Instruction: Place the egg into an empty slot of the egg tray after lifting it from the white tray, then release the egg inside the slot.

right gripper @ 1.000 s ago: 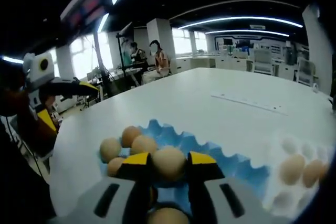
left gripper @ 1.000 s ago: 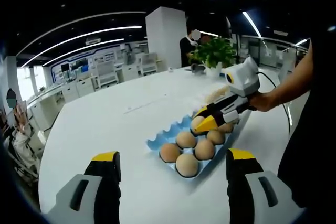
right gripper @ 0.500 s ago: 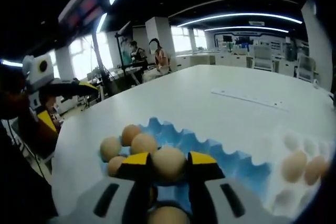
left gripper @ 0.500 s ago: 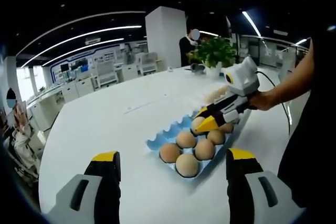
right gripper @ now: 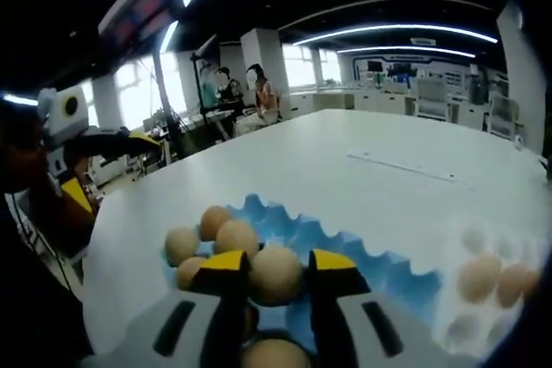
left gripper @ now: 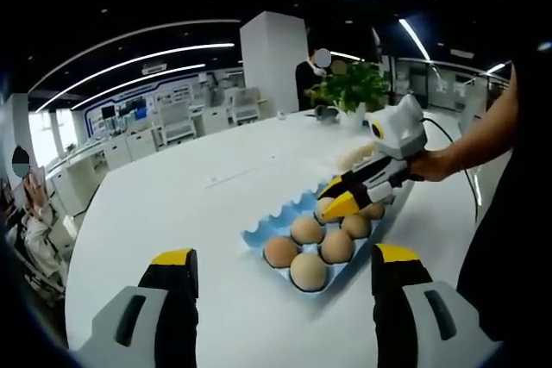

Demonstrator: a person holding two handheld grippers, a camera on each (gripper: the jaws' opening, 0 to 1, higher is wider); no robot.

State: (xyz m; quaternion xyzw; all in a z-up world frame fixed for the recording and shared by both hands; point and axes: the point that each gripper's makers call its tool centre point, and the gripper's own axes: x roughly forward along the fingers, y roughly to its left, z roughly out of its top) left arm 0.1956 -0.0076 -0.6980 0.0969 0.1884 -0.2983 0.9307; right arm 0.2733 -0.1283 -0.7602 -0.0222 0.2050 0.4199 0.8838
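My right gripper [right gripper: 278, 265] is shut on a brown egg [right gripper: 276, 277] and holds it just over the blue egg tray [right gripper: 373, 258]. Several brown eggs [right gripper: 226, 234] sit in the tray's slots to the left of the jaws. In the left gripper view the same right gripper [left gripper: 335, 202], held by a hand, points down at the far side of the blue egg tray [left gripper: 256, 233], with the egg [left gripper: 323, 206] between its yellow tips. My left gripper [left gripper: 284, 256] stands open, near the table edge and short of the tray. The white tray [right gripper: 466, 323] lies at the right with two eggs [right gripper: 479, 277].
The round white table [left gripper: 190, 196] stretches far and left of the trays. A potted plant [left gripper: 352, 88] stands at its far end beside the white tray [left gripper: 349, 158]. People sit at desks beyond the table. The person's arm [left gripper: 479, 140] reaches in from the right.
The right gripper with the egg has dipped very slightly toward the blue tray. The left gripper has stayed where it was.
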